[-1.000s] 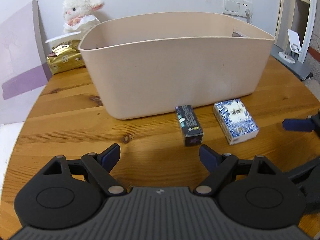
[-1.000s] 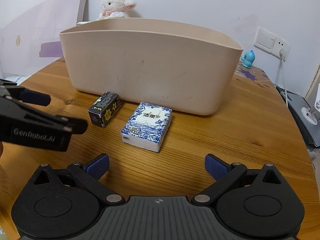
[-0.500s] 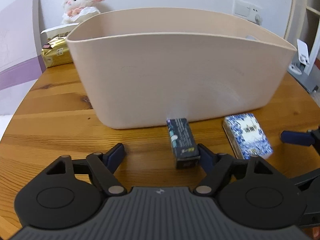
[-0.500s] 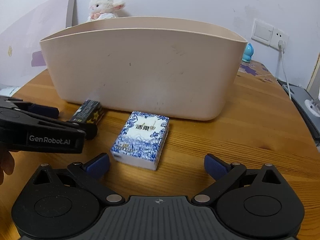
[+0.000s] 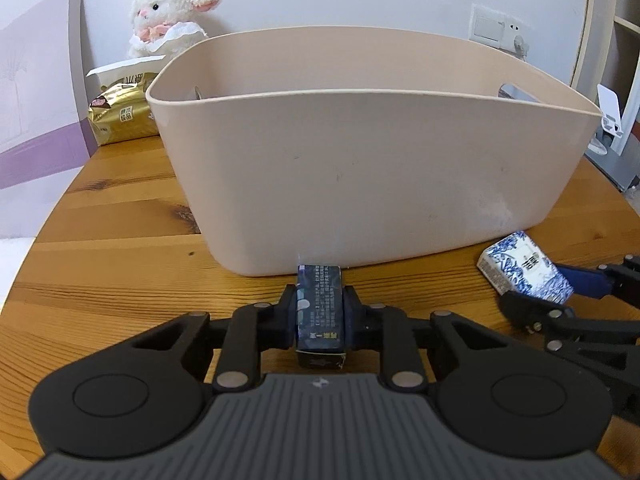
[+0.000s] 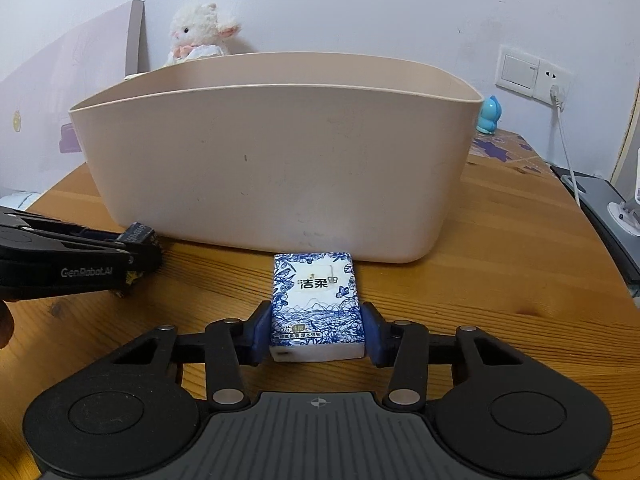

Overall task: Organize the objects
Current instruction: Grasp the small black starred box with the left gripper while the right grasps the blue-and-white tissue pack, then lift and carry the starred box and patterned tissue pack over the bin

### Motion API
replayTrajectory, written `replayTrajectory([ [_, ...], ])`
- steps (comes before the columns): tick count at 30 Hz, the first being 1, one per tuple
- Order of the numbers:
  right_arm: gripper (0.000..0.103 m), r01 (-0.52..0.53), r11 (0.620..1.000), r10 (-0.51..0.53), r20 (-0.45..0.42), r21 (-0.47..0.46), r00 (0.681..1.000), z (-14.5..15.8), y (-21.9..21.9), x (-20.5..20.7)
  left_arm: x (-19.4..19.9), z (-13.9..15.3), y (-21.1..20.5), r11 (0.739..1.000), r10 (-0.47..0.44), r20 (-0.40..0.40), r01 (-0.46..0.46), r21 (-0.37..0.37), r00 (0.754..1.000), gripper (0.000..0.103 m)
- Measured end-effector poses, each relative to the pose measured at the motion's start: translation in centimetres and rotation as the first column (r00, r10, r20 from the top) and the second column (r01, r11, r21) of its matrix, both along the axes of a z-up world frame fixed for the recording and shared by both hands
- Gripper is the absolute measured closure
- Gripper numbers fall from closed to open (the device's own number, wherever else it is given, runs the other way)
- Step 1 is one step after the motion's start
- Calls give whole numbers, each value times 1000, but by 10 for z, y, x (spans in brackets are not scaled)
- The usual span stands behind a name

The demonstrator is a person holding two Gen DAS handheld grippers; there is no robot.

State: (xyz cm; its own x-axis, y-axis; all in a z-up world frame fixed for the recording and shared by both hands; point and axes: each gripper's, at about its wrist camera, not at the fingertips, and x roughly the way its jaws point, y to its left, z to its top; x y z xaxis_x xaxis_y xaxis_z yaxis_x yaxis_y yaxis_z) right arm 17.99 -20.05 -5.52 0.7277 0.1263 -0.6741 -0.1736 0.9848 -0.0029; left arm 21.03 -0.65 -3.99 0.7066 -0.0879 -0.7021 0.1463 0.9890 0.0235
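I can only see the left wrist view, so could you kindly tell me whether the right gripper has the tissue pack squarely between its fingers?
Observer: Yes, the right gripper is closing, with both pads against the long sides of the tissue pack.
Operator: Thank you; is anything standing right of the bin?
Observer: A small blue figurine stands behind the far right corner of the bin, near the wall socket.
Operator: And my left gripper?
Observer: The left gripper holds the dark box beside the bin.

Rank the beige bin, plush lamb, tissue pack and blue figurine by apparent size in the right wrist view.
1. Beige bin
2. Tissue pack, though its nearness to the camera inflates it
3. Plush lamb, partly hidden behind the bin
4. Blue figurine
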Motion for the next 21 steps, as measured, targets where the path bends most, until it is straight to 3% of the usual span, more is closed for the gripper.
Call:
replayTrajectory([
  [9,60,-28,999,28,2,17,1000,15,-16,-19,-24,14,5,999,-27,30,26,36,999,78],
  [21,60,-40,998,30,176,52,984,86,-42,-47,-51,68,18,997,-28,152,17,75,988,78],
])
